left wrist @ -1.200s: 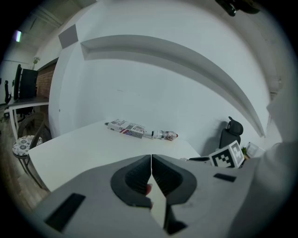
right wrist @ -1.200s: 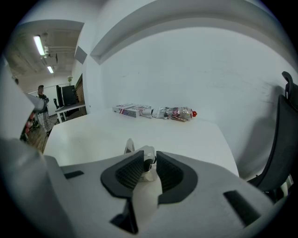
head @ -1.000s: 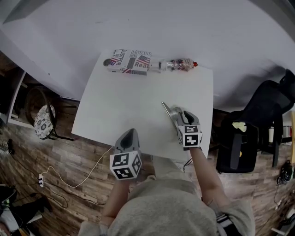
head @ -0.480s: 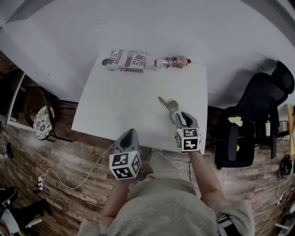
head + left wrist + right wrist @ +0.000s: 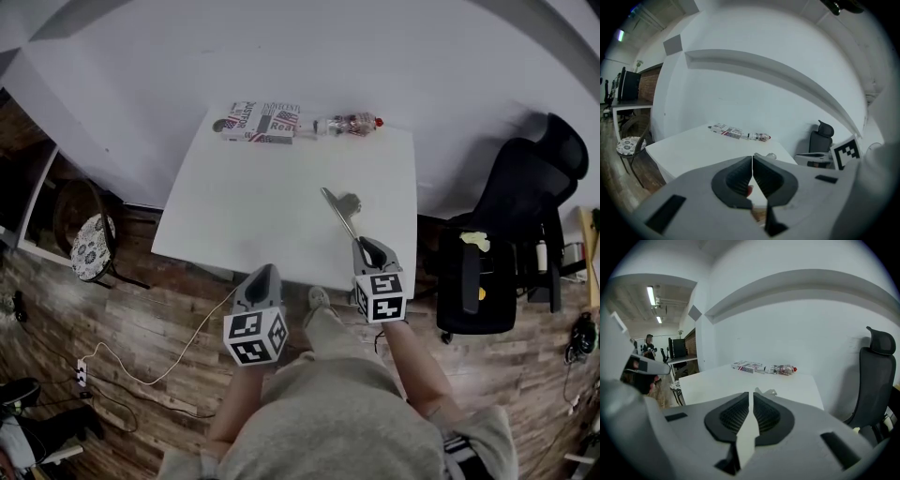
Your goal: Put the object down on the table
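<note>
Placing step looks done: the metal utensil (image 5: 348,202) lies flat on the white table (image 5: 253,206), toward the table's right side and near its front edge, with nothing gripping it. The right gripper (image 5: 364,246) sits at the table's front edge just short of the utensil's handle end; its own view shows the jaws drawn almost together with only a thin slit, nothing between them, and the utensil (image 5: 765,392) beyond the tips. The left gripper (image 5: 265,274) hangs off the table's front edge over the floor, jaws pressed together and empty. At the table's far edge lie a printed box (image 5: 261,123) and a small bottle (image 5: 349,123), well apart from the utensil. My guess is nothing is left but to pull the right gripper clear without nudging the handle.
</note>
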`<state>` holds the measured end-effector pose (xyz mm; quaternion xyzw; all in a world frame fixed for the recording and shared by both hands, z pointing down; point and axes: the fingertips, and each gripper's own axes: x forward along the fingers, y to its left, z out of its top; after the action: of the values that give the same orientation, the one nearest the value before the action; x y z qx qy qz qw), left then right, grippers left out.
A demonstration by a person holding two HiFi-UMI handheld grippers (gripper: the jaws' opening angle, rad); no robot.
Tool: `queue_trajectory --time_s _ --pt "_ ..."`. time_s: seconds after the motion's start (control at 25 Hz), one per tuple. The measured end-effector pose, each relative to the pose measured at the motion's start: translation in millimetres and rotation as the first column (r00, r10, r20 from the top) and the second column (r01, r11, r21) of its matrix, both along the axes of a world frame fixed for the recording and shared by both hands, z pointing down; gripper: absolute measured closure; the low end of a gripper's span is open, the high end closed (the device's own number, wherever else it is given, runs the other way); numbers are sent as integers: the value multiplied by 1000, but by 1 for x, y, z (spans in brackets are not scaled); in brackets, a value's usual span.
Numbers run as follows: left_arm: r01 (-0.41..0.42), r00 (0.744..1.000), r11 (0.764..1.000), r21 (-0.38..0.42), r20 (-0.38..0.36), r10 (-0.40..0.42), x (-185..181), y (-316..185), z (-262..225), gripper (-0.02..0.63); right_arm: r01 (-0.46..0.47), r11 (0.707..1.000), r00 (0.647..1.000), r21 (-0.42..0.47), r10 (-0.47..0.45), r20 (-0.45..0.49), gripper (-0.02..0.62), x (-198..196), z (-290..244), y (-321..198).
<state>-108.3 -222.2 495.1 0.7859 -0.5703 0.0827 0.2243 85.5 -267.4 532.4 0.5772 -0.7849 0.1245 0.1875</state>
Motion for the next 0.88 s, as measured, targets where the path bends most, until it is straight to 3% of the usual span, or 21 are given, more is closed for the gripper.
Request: queue_trajectory --time_s 0.2,0.88 --pt "8 1000 1000 15 3 -8 -9 19 -6 598 19 999 1000 34 -19 11 591 -15 -20 24" --pt "-11 1000 999 49 10 10 -25 73 -14 598 54 987 994 149 -67 83 592 -56 -73 96"
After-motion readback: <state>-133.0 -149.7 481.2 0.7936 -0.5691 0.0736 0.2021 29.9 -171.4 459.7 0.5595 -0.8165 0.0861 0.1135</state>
